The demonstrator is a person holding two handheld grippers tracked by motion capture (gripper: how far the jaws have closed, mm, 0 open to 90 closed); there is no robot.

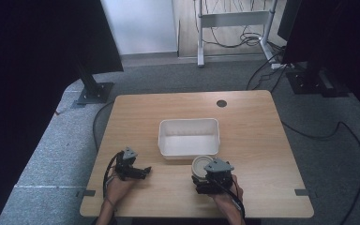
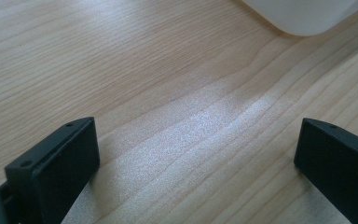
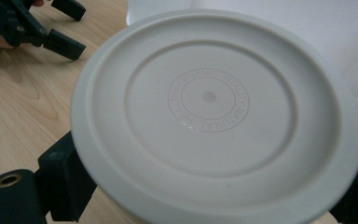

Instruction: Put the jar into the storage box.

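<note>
lid [image 3: 214, 121] clamped in right gripper [image 1: 214, 177], touching tub [image 1: 189, 136] edge.

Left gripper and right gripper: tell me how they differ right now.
The left gripper has its jaws spread wide over bare table with nothing between them; the right gripper grips a round white container, one jaw on each side. The left gripper sits near the tub's front left corner; the right gripper sits by the tub's front wall, towards its right end. Both are black, hand-held, and low near the table's front edge.
</note>
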